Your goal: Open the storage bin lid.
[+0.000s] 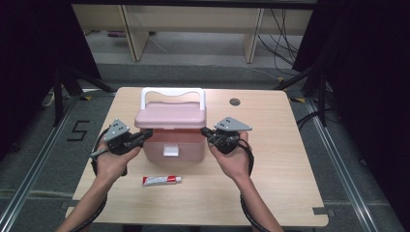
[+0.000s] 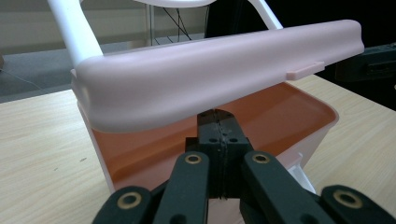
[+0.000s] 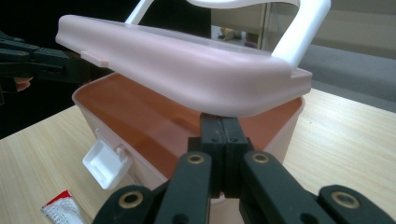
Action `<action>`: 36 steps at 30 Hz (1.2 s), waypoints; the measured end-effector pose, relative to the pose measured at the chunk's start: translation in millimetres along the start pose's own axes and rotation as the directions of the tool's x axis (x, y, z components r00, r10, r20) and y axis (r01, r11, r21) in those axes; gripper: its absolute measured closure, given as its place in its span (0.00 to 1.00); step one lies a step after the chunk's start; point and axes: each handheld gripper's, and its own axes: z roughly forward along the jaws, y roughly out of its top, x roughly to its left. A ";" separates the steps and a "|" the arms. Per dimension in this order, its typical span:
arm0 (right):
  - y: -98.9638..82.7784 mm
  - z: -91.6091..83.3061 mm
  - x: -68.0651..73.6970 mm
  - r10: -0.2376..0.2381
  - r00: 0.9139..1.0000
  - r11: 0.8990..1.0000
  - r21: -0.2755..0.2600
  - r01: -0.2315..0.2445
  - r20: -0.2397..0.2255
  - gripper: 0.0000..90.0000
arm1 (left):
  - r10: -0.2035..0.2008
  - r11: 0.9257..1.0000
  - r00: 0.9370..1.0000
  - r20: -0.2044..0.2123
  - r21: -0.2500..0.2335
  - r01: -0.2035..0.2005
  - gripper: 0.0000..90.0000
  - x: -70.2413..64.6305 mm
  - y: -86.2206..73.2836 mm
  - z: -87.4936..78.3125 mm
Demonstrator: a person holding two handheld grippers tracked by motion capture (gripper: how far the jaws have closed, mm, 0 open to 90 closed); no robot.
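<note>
Inspection of the pink storage box (image 1: 170, 142): it stands near the middle of the wooden table (image 1: 280, 159), front latch (image 1: 170, 151) facing me and hanging undone. The lid (image 1: 170, 117) is raised clear of the box along its front edge, with the white carry handle (image 1: 172, 94) upright behind it.

My left gripper (image 1: 145, 134) is clenched, nothing between its jaws; its closed tips sit just under the lid's left end, at the box rim. Whether they press the lid from below I cannot tell. My right gripper (image 1: 209, 133) is likewise clenched and empty, tips tucked under the lid's right end (image 3: 252, 100).

Handling assessment: thin moulded plastic, the lid (image 2: 219, 79) glossy and smooth, so I judge it light, fairly stiff and slippery against hard jaws. A lid propped on two narrow tips could slide off sideways or drop shut. The underside lip at each short end looks the soundest bearing place, kept level on both sides; the handle is the better hold for carrying the whole box.

A small red-and-white tube (image 1: 162, 180) lies on the table just in front of the box, apart from it.
</note>
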 end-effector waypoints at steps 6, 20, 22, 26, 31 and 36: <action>2.2 -0.8 1.0 0.021 1.000 1.000 0.004 -0.021 0.009 1.00 | -0.007 1.000 1.000 -0.004 -0.008 0.007 1.00 1.5 1.6 0.9; 11.8 0.2 0.0 0.018 1.000 1.000 -0.013 -0.018 0.021 1.00 | -0.009 1.000 1.000 -0.006 -0.020 0.009 1.00 2.6 6.6 1.6; 13.5 1.0 -1.1 -0.001 1.000 1.000 -0.024 0.001 0.018 1.00 | -0.011 1.000 1.000 -0.005 -0.020 0.011 1.00 3.2 5.6 1.6; 16.7 1.3 -2.0 -0.008 1.000 0.999 -0.034 0.009 0.015 1.00 | -0.014 1.000 1.000 -0.010 -0.024 0.014 1.00 3.8 5.6 1.5; 18.7 0.6 -1.5 -0.003 1.000 1.000 -0.023 0.003 0.027 1.00 | -0.016 0.999 1.000 -0.015 -0.044 0.015 1.00 4.5 9.1 1.0; 16.7 3.9 -0.8 -0.003 1.000 1.000 -0.031 0.004 0.013 1.00 | -0.010 0.998 1.000 -0.020 -0.058 0.008 0.99 4.4 13.8 1.2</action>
